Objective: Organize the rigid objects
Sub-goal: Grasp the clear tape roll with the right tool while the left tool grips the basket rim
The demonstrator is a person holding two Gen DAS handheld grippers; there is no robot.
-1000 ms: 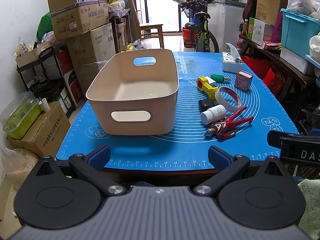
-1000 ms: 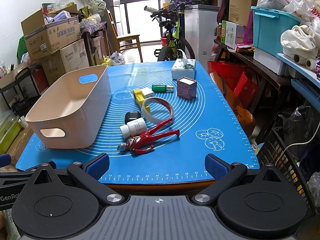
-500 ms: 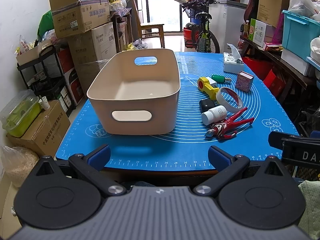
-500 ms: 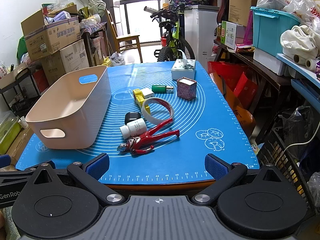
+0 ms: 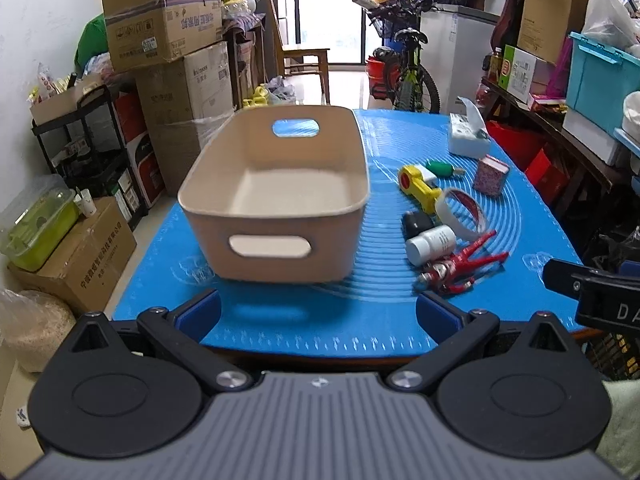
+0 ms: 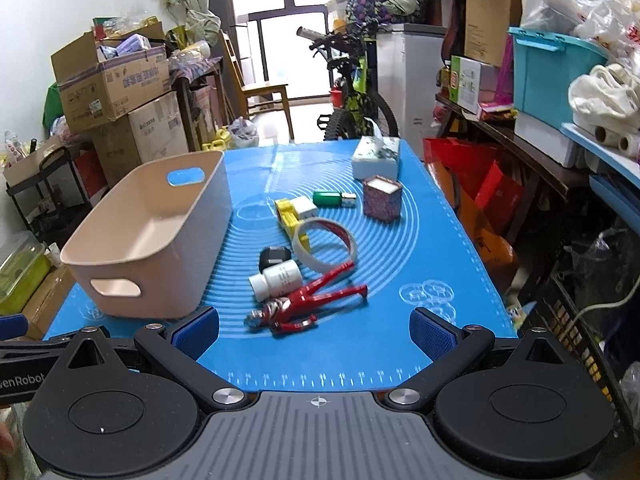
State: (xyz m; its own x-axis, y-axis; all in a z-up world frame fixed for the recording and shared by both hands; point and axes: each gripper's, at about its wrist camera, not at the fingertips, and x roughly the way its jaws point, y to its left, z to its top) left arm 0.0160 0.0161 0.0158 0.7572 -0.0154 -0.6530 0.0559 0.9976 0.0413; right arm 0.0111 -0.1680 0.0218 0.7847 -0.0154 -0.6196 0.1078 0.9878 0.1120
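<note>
Both grippers are advancing toward the tabletop [image 6: 432,216]; left gripper [image 5: 318,314] and right gripper [image 6: 314,330] jaws gaping wide, empty; bin [image 6: 160,248] at 10 o'clock.

We see the empty beige bin [image 6: 152,240] upright; right of it lie a red figure [image 6: 308,306], white bottle [image 6: 276,280] and tape ring [image 6: 324,244].

Beyond your claws and past the far end of the tabletop you see a bicycle [image 6: 352,92] parked by a white freezer [image 6: 408,76], with a wooden chair [image 6: 260,92] near the bright window. To the left of your left claw stand stacked cardboard boxes [image 5: 176,64] and a black rack [image 5: 80,144]. To the right of your right claw, a turquoise bin [image 6: 548,76] sits on a shelf.
</note>
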